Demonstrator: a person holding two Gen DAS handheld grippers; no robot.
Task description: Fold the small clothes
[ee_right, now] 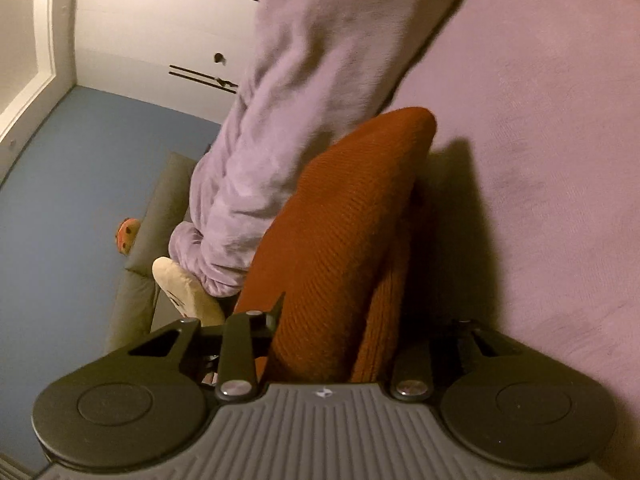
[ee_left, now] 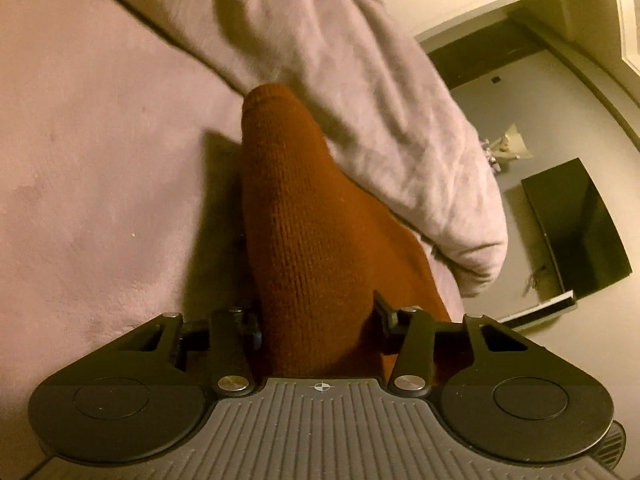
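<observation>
A rust-orange knit garment (ee_left: 304,208) stands up in a bunched ridge from the lilac fleece bed cover (ee_left: 80,160). My left gripper (ee_left: 316,312) is shut on its near end; the cloth fills the gap between the jaws and hides the fingertips. In the right wrist view the same knit garment (ee_right: 340,220) rises from my right gripper (ee_right: 332,320), which is shut on a doubled fold of it. The far end of the garment touches a rumpled lilac fleece blanket (ee_left: 360,80) that lies across it.
The rumpled blanket (ee_right: 280,100) hangs over the bed's edge. Beyond that edge are a dark flat screen (ee_left: 576,228), white cupboard doors (ee_right: 140,20), a grey cushion (ee_right: 160,208) and two soft toys (ee_right: 188,284). Flat lilac cover (ee_right: 540,160) spreads to the side.
</observation>
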